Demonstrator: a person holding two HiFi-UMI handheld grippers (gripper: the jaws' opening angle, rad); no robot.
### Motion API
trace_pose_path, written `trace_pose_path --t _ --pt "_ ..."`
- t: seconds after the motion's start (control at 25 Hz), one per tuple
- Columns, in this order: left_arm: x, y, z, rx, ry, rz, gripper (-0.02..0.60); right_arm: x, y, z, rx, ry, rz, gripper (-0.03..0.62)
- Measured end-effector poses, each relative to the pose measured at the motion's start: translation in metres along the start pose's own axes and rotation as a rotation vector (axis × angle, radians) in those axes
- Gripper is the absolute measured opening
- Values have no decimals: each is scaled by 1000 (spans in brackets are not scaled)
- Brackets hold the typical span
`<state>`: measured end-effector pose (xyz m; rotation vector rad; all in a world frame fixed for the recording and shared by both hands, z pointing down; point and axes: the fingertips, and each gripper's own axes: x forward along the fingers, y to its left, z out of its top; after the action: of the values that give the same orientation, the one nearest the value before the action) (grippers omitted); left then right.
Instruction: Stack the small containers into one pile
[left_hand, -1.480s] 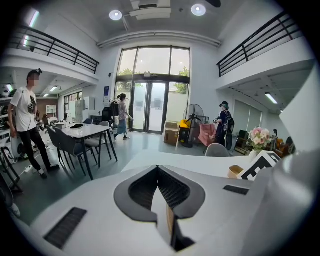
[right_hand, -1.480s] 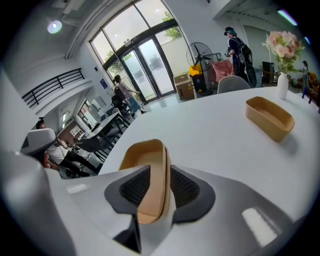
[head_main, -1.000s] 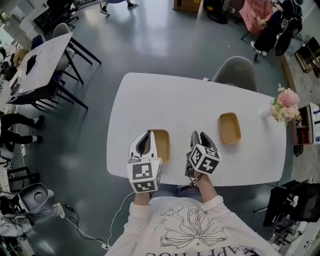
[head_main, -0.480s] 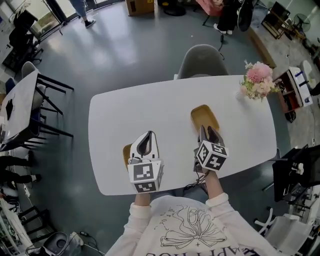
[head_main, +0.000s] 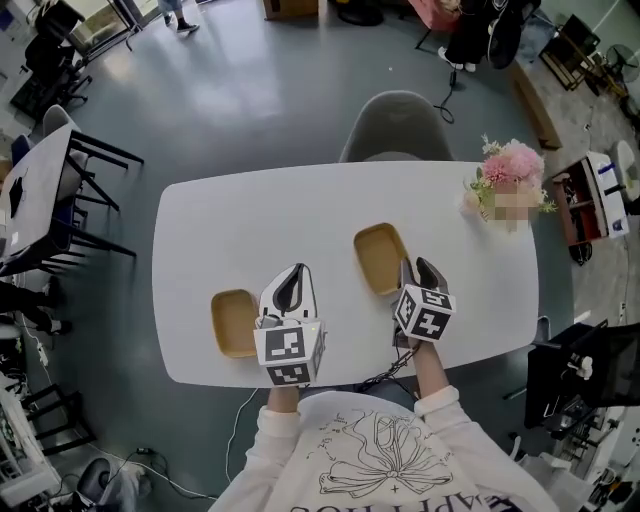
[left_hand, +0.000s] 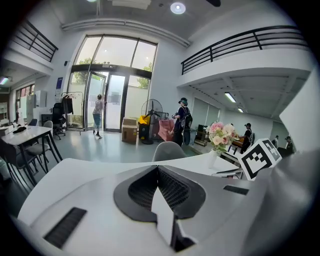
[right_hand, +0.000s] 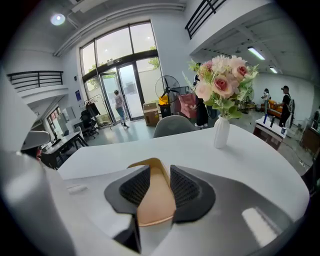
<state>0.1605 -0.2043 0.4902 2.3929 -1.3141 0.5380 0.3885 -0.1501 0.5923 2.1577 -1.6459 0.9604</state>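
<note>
Table (head_main: 300, 210): white; both trays are over it.
Chair (head_main: 395, 118): grey, at the table's far side.
Flowers (head_main: 512, 162): pink, in a white vase, far right of the table.
Left gripper (head_main: 292, 280): jaws pressed together, nothing between them.
Right gripper (head_main: 415, 268): jaws clamped on the right tray's rim.
Right tray (head_main: 378, 258): tan, mid-table.
Left tray (head_main: 235, 322): tan, flat on the table, just left of the left gripper, apart from the right tray.

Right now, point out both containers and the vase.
left container (head_main: 235, 322): head view, middle of its floor.
right container (head_main: 379, 257): head view, middle of its floor.
vase (right_hand: 221, 131): right gripper view, its white body.
</note>
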Motion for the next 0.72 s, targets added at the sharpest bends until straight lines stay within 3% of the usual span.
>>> trace_pose_path --t 0.4,0.72 --pt "28 -19 -26 -44 63 77 7 51 -19 -30 -55 154 112 133" --pt "34 -15 -37 -67 95 124 6 72 -21 -53 -71 249 148 113"
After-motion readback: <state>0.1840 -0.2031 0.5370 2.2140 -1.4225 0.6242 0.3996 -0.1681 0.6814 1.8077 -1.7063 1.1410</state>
